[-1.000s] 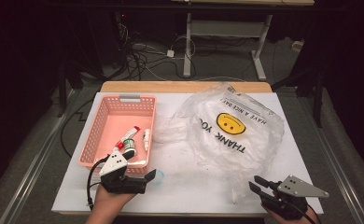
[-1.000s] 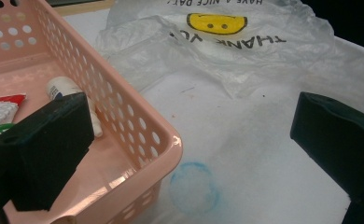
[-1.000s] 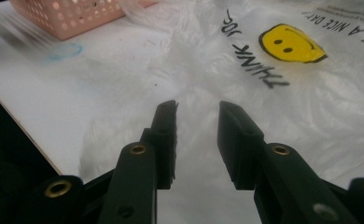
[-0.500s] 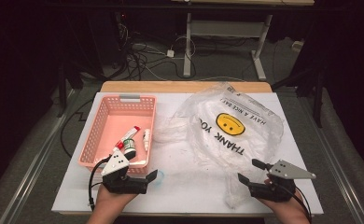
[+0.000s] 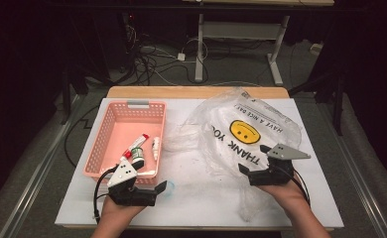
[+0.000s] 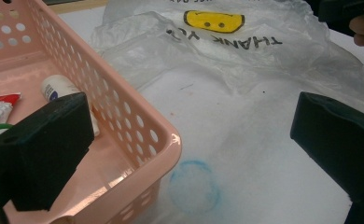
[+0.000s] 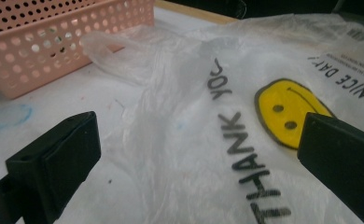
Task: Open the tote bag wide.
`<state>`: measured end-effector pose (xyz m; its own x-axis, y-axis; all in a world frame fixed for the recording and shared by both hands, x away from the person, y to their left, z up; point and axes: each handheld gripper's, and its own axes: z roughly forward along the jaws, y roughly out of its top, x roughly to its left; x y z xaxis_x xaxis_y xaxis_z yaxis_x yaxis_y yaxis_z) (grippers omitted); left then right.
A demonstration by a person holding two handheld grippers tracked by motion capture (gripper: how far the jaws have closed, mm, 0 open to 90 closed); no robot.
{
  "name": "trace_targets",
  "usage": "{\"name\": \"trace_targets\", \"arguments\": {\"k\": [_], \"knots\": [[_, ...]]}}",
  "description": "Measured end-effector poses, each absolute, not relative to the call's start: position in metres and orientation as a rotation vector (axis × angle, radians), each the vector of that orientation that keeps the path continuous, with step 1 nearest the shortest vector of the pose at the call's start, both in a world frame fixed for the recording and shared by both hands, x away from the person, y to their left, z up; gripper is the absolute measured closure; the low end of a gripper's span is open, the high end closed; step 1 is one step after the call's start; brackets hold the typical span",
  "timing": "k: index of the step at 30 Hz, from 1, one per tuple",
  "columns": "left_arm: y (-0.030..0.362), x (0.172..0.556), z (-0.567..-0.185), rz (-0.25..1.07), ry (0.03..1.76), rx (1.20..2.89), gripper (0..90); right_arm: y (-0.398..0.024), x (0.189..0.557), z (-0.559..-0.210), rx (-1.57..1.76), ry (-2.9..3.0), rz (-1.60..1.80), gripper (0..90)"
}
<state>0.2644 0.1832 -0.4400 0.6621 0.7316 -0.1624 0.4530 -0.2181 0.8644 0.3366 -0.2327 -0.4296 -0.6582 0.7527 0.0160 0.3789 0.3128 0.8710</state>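
A crumpled clear plastic bag (image 5: 246,134) with a yellow smiley and "THANK YOU" print lies on the right half of the white table. My right gripper (image 5: 255,158) hovers over its near edge. Its jaws have just been opening and now stand wide, and in the right gripper view (image 7: 199,154) the bag's print lies under the gap with no pad touching it. My left gripper (image 5: 149,178) is open at the front corner of the pink basket (image 5: 127,114). One jaw is over the basket and the other over the table (image 6: 189,140).
The basket holds a red-capped tube (image 5: 138,144), a small white tube (image 5: 155,148) and a green-and-white item (image 5: 137,156). A faint blue ring (image 6: 193,186) marks the table beside the basket. Cables and desk legs lie on the floor beyond the table's far edge.
The right gripper moved from the front right corner of the table inward and away from the person, onto the bag, and its jaws opened. The left gripper stayed put.
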Motion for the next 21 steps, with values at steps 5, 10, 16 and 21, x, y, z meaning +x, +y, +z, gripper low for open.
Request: {"name": "trace_targets", "arguments": {"k": [5, 10, 16, 21], "knots": [[0.182, 0.267, -0.441, 0.35, 0.955, 1.847, 0.0, -0.223, 0.354, -0.425, 0.998, 2.184, 1.295, 0.0], [0.179, 0.266, -0.443, 0.355, 0.949, 1.861, 0.0, -0.209, 0.373, -0.426, 0.993, 2.202, 1.288, 0.0], [0.181, 0.262, -0.444, 0.362, 0.944, 1.867, 0.0, -0.196, 0.388, -0.431, 1.006, 2.214, 1.299, 0.7], [0.183, 0.257, -0.443, 0.365, 0.95, 1.859, 0.0, -0.187, 0.393, -0.442, 1.002, 2.283, 1.232, 1.5]]}}
